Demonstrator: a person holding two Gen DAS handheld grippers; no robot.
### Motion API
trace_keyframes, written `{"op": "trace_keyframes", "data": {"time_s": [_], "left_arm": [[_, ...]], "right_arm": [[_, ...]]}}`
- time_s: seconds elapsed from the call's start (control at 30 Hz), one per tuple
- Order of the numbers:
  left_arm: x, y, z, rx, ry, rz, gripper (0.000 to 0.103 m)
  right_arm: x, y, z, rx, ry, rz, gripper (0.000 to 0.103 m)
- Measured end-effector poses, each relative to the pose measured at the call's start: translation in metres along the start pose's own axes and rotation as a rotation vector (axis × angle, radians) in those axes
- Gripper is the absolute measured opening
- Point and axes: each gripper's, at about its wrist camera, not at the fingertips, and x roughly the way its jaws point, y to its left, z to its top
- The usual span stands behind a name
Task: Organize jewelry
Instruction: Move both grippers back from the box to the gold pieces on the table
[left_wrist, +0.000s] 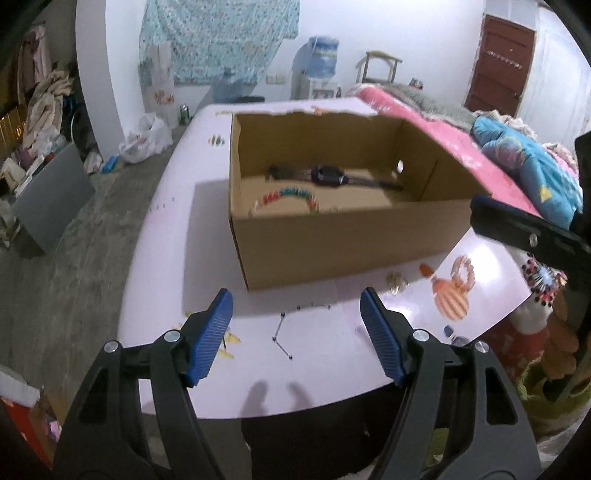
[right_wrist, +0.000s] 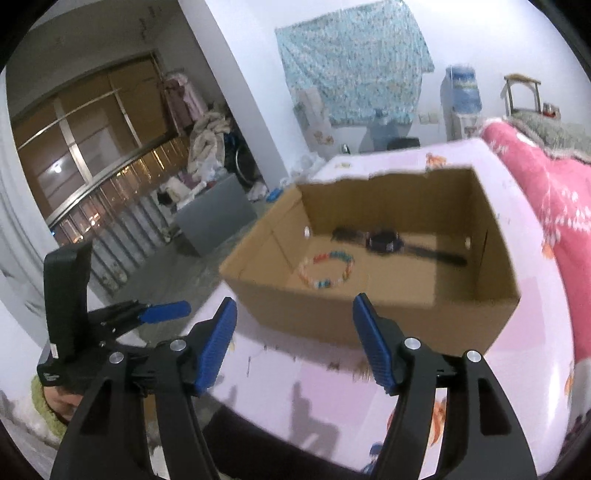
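Observation:
An open cardboard box stands on a white table; it also shows in the right wrist view. Inside lie a black watch and a multicoloured bead bracelet. A small gold piece and a thin dark chain lie on the table in front of the box. My left gripper is open and empty above the chain. My right gripper is open and empty, before the box's near wall.
A bed with a pink blanket runs along the table's right side. The right gripper's body shows at the right of the left wrist view. The left gripper shows at the left of the right wrist view. Clutter lies on the floor at left.

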Motion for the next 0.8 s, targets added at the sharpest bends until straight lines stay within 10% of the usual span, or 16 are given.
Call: {"op": "trace_keyframes", "data": {"time_s": [0.8], "left_arm": [[0.05,-0.01,-0.027,0.075,0.021,0.002,0.068]], "right_arm": [[0.039,-0.041,-0.057,0.118,0.161,-0.119,0.064]]}}
